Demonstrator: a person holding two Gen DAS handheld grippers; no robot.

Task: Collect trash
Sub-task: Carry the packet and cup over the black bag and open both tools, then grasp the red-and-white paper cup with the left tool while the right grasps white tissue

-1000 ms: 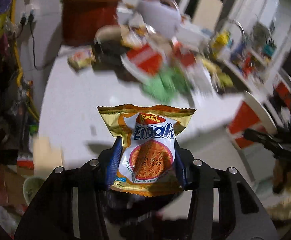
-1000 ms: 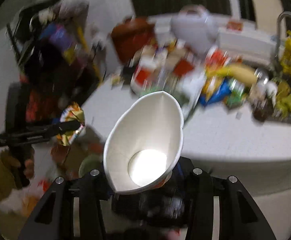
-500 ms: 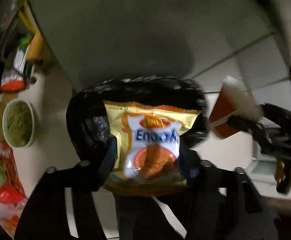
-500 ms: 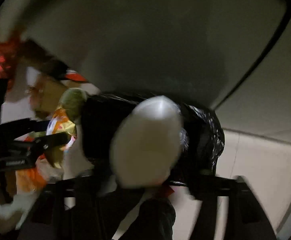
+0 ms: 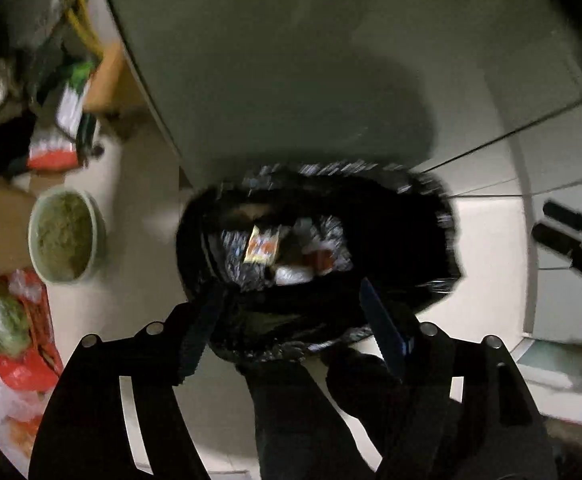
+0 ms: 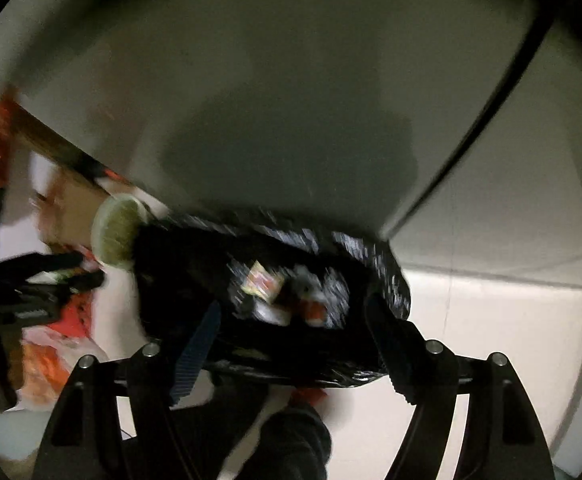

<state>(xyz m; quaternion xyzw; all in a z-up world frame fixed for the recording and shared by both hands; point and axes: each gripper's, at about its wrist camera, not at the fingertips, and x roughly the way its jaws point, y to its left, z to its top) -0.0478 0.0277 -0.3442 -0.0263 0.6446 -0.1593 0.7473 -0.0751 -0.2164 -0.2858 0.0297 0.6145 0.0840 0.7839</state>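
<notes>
Hanging over the black plastic-lined trash bin [image 5: 315, 248], the left gripper [image 5: 295, 312] points almost straight down with its jaws spread and opening wider, and nothing sits between them. A second ago it pinched the gold and white noodle snack packet [image 5: 262, 245]; now that packet lies down inside the bin, at about 12 o'clock from the fingertips. The right gripper [image 6: 291, 320] is over the same bin and has its jaws wide apart and empty too. The white paper cup it carried a moment ago is gone from its grip. A pale, red-marked shape [image 6: 311, 308] next to the packet may be that cup, but the picture is too blurry to be sure.

A round pale bowl of green-brown stuff [image 5: 67, 236] sits on the floor at 9 o'clock from the bin, and red and white bags [image 5: 19, 344] lie at about 8 o'clock.

Both pieces of trash look dropped, so this trip seems done. The hands are free, and more trash probably waits to be fetched.
</notes>
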